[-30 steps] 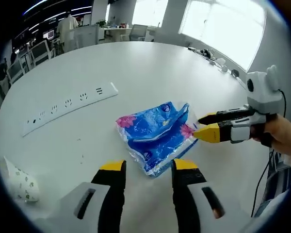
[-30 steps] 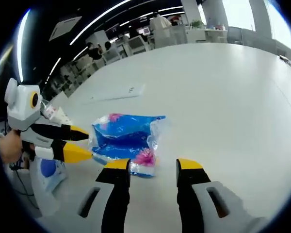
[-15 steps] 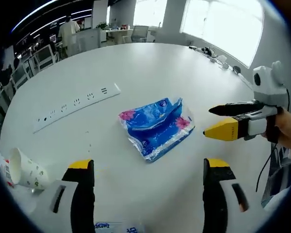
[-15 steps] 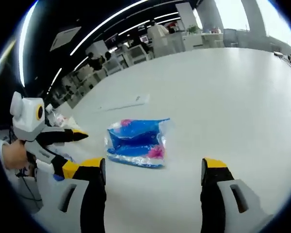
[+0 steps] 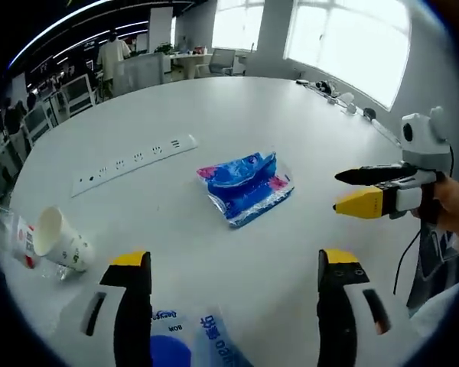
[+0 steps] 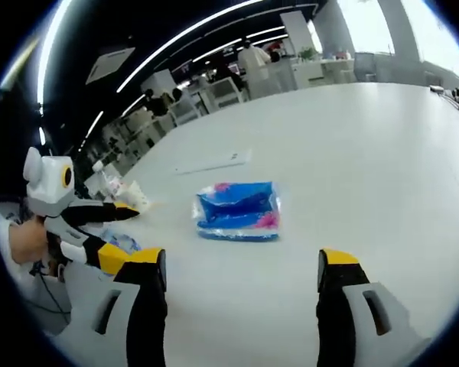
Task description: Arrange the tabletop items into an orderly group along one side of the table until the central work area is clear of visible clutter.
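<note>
The left gripper view looks forward and down across the white table (image 5: pixel 237 107) from near its edge, toward bright windows, with the right hand-held gripper (image 5: pixel 353 191) entering from the right. The right gripper view faces the same table (image 6: pixel 367 138) from the other side, toward a dim office, with the left hand-held gripper (image 6: pixel 126 233) at its left. Both views share the blue packet (image 5: pixel 245 186) (image 6: pixel 238 210) at mid-distance.

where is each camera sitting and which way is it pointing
Left gripper view: rides the left gripper, looking across the white table toward the windows; own jaws open, the person's hand at right.
Right gripper view: rides the right gripper, facing the office side; own jaws open.
Shared: the blue packet, and each sees the other gripper.
</note>
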Motion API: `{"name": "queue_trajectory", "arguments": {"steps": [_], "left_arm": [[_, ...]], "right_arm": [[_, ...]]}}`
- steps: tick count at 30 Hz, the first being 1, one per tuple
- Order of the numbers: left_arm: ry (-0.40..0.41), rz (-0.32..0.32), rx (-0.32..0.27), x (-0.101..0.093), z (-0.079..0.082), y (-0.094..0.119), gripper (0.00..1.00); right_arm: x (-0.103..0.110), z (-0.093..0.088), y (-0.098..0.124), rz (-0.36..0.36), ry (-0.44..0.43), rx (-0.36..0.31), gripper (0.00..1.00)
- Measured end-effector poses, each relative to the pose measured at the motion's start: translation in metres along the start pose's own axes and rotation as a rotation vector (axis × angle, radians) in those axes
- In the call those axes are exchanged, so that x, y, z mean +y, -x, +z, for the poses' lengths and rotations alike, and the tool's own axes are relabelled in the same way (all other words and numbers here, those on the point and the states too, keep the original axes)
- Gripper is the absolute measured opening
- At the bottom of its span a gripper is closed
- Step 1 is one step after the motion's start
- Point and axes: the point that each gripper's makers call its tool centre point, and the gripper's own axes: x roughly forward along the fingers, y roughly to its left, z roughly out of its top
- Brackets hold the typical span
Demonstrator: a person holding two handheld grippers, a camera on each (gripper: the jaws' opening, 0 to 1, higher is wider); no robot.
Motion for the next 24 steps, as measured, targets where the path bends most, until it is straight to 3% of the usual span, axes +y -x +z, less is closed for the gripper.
{"name": "queue_trajectory", "arguments": {"steps": [3,7,24], "left_arm": [[0.014,0.008,0.006,0.003,-0.012,0.008,0.91],[0.011,0.020,-0.004,0.006,-0.019,0.019,0.93],[0.048,0.040,-0.056,0.010,-0.024,0.049,0.92]], "right_arm": [[-0.001,-0.004,0.008,-0.013,0.003,-0.014,0.75],[0.001,-0.007,0.017,-0.007,-0.017,-0.036,0.77],[0.016,-0.023,0.035,0.006,-0.044,-0.036,0.76]]}}
